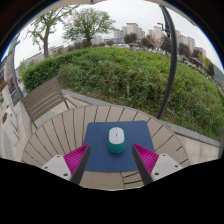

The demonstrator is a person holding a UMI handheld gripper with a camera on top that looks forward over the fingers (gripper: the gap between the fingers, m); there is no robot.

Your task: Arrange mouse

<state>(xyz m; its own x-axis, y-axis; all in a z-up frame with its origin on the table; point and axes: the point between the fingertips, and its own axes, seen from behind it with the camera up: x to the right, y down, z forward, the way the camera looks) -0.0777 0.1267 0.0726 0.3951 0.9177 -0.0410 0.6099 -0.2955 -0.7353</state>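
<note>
Outdoors. Green hedge [130,75] fills the far ground from 10 to 2 o'clock, pale buildings [150,35] behind it. Below me, a slatted wooden table [60,130]. On it a dark blue mouse pad [100,150], lying square to my gripper. My gripper [112,160] is spread wide, magenta pads [75,157] well apart, holding nothing. White-and-teal mouse [116,139] sits on the pad at 12 o'clock, just ahead of my fingers and centred between them, touching neither.
</note>
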